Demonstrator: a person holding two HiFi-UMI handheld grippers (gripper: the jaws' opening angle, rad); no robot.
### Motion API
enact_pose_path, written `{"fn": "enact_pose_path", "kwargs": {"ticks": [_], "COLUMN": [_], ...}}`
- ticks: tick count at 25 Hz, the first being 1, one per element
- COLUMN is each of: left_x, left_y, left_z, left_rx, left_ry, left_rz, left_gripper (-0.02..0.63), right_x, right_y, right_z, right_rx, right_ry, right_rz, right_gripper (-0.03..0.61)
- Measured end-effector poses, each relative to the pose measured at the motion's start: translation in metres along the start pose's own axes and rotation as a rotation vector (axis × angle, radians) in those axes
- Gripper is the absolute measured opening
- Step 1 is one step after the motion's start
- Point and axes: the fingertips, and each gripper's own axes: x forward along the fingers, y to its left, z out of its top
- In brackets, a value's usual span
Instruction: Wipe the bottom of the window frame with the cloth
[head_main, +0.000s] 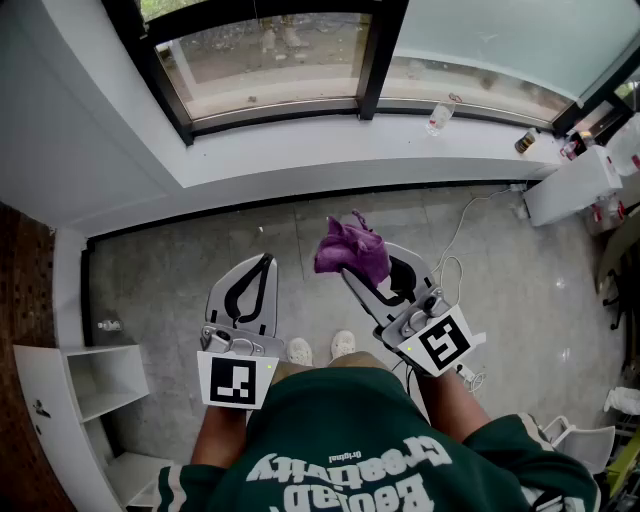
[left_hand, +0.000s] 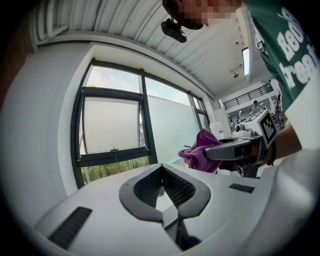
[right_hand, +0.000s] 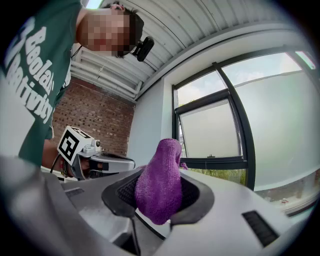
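Our green shirt (head_main: 350, 450) is filling the bottom edge of the head view, and just above it we are holding a hand-held gripper in each hand over the grey floor (head_main: 150, 270). The left hand-held gripper (head_main: 266, 262), left of centre, is pointing toward the top of the frame with its jaws together. Their tips are touching with nothing between them, and its own view is showing the ribbed pads meeting at the front.

The right hand-held gripper (head_main: 365, 270), right of centre, is clamping down on the purple cloth (head_main: 350, 248). The cloth is bunching up out of the jaws in a loose tuft, and in the right gripper view it is standing between the pads as a rounded fold.

The cloth is hanging in the air at the centre of the head view, well apart from the window frame (head_main: 280, 108), whose dark bottom rail is running across the upper part of the picture. Between them the white sill (head_main: 330, 150) is stretching from left to right, and a clear plastic bottle (head_main: 440, 115) is lying on it toward the upper right.

Our two white shoes (head_main: 320, 349) are showing between the two hand-held grippers. A white shelf unit (head_main: 95, 385) is standing at the lower left, and a thin cable (head_main: 462, 225) is trailing over the floor at the right.
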Motion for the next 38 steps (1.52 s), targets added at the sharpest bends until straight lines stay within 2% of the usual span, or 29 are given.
{"fn": "enact_pose_path", "kwargs": {"ticks": [10, 23, 29, 33, 38], "left_x": [-0.007, -0.004, 0.011, 0.020, 0.028], "left_y": [0.008, -0.001, -0.012, -0.008, 0.010], "left_z": [0.002, 0.005, 0.014, 0.015, 0.013], "left_rx": [-0.022, -0.021, -0.107, -0.093, -0.072], "left_ry": [-0.005, -0.002, -0.033, -0.028, -0.020], "left_rz": [0.013, 0.049, 0.045, 0.065, 0.059], "left_gripper": [0.008, 0.008, 0.008, 0.008, 0.008], "right_x": [0.004, -0.001, -0.015, -0.015, 0.001], "right_y": [0.013, 0.002, -0.015, -0.032, -0.034], "right_z": [0.001, -0.003, -0.007, -0.017, -0.024], "right_rx": [-0.004, 0.004, 0.027, 0.036, 0.062], "right_ry": [0.006, -0.006, -0.010, -0.008, -0.023], "right_rz": [0.020, 0.052, 0.077, 0.070, 0.071], "right_gripper": [0.149, 0.149, 0.149, 0.149, 0.149]}}
